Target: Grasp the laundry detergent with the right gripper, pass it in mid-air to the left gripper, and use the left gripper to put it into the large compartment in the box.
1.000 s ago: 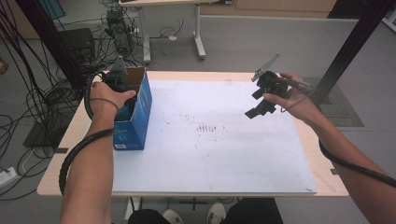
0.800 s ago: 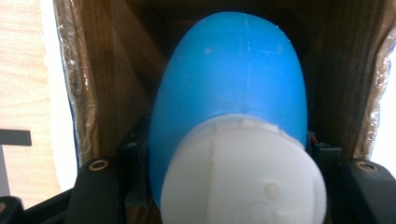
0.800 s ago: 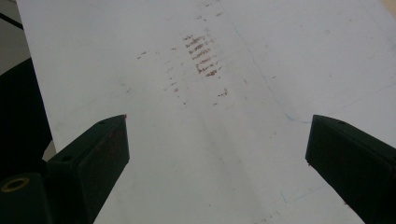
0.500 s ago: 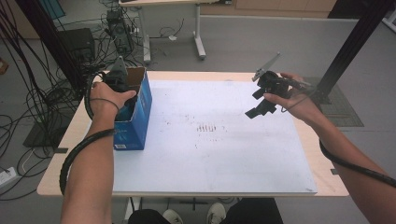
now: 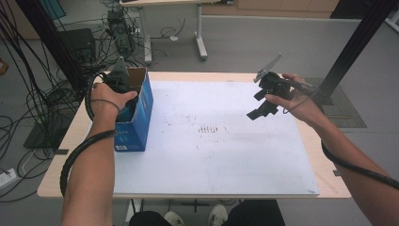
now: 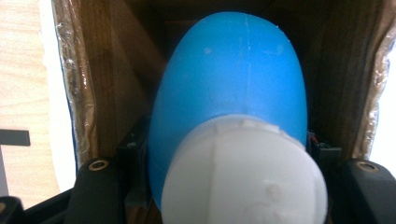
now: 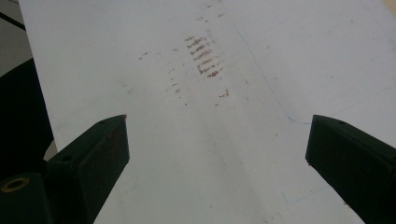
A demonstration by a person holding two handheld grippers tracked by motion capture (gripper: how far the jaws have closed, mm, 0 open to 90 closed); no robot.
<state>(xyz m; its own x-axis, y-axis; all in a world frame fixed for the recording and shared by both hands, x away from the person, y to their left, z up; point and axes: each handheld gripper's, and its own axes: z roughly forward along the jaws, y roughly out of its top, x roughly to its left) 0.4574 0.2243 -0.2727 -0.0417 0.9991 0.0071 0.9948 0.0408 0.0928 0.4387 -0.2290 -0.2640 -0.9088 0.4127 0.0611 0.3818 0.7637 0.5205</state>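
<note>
An open blue cardboard box (image 5: 140, 120) stands at the table's left edge. My left gripper (image 5: 118, 81) reaches down into it from above, the person's hand around its body. In the left gripper view a blue bottle (image 6: 233, 79) with a white cap (image 6: 243, 172) sits between the two black jaws inside the brown box walls (image 6: 93, 93), and the jaws are shut on it. My right gripper (image 5: 259, 104) hovers over the far right of the table, tilted down toward the white sheet (image 7: 280, 56). Its jaws stand wide open with nothing between them (image 7: 217, 135).
A large white sheet (image 5: 211, 160) covers most of the wooden table (image 5: 61, 174), with faint reddish-brown marks (image 5: 209, 129) near its middle. Cables and equipment lie on the floor to the left; a black post (image 5: 350, 52) rises at the far right.
</note>
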